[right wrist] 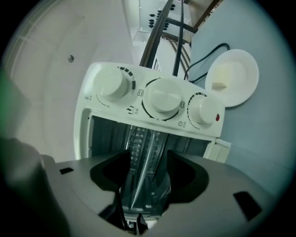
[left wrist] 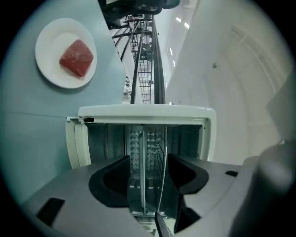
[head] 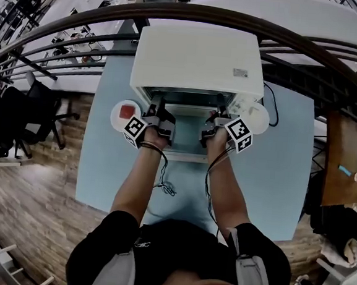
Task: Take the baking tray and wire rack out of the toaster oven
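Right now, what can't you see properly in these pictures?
- Head view: inside the toaster oven, hidden by its top, the left gripper and right gripper.
- Left gripper view: wire rack and baking tray seen edge-on, hard to tell apart.
- Right gripper view: markings by the dials, too small to read.

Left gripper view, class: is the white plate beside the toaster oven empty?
No: a red piece of meat lies on the white plate.

It looked like an open-plan office, on an upper level: a curved railing (head: pixel 196 11) ran at twelve o'clock, desks (head: pixel 82 37) lay on the floor below at eleven, and a black swivel chair (head: pixel 35 117) stood on wood flooring (head: pixel 30 206) at nine.
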A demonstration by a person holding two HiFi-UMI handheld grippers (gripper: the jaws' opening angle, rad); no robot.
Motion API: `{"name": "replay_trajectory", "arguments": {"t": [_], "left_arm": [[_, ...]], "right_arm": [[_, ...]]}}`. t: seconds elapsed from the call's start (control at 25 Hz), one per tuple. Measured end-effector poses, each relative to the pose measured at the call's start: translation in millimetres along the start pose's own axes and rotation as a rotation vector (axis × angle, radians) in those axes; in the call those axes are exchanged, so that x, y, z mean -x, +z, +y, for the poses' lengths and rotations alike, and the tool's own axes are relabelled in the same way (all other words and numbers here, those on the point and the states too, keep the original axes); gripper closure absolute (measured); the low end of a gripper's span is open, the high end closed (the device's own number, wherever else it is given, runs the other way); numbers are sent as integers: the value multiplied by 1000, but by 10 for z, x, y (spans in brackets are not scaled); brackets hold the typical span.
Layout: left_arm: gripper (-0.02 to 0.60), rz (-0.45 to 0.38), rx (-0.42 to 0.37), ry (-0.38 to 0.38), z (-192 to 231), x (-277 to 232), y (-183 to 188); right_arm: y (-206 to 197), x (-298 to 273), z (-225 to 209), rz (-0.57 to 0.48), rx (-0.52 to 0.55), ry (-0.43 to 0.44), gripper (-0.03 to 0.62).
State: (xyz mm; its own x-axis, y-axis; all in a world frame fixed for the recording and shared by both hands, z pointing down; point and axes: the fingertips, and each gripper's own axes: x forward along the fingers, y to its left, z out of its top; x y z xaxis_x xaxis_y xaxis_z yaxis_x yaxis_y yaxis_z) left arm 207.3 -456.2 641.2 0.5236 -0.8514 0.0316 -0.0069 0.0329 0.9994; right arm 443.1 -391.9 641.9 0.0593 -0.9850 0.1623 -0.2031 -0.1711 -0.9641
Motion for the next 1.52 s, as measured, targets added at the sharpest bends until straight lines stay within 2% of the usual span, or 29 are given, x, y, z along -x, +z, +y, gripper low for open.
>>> {"name": "replay_trajectory", "arguments": {"t": [0.08, 0.28, 0.44, 0.64, 0.68, 0.72, 0.8, 0.88, 1.24, 1.52], "left_arm": [[337, -17, 16, -4, 73, -87, 37], [337, -44, 52, -19, 182, -266, 133], [337, -63, 108, -65, 148, -422, 125], [354, -92, 140, -72, 181, -549, 122], [394, -97, 137, -69, 187, -551, 127], [465, -99, 121, -63, 181, -547, 133], [503, -95, 59, -46, 148, -535, 148], [509, -85, 25, -36, 124, -517, 142], [512, -59, 43, -14, 179, -216, 34], [515, 14, 38, 14, 196, 165, -114]], "right_arm": [[5, -92, -37, -24, -2, -1, 382], [-24, -343, -47, -51, -50, 30, 388], [10, -504, -64, -64, -66, 31, 390], [-9, -608, -100, -63, -127, 24, 422], [-26, -614, -105, -55, -145, 25, 430], [-46, -620, -96, -42, -159, 32, 458], [-80, -630, -61, -8, -177, 48, 539], [-93, -625, -51, 11, -186, 52, 542], [-157, -324, -135, -17, -211, -20, 549], [-239, 100, -235, -39, -229, -73, 554]]}}
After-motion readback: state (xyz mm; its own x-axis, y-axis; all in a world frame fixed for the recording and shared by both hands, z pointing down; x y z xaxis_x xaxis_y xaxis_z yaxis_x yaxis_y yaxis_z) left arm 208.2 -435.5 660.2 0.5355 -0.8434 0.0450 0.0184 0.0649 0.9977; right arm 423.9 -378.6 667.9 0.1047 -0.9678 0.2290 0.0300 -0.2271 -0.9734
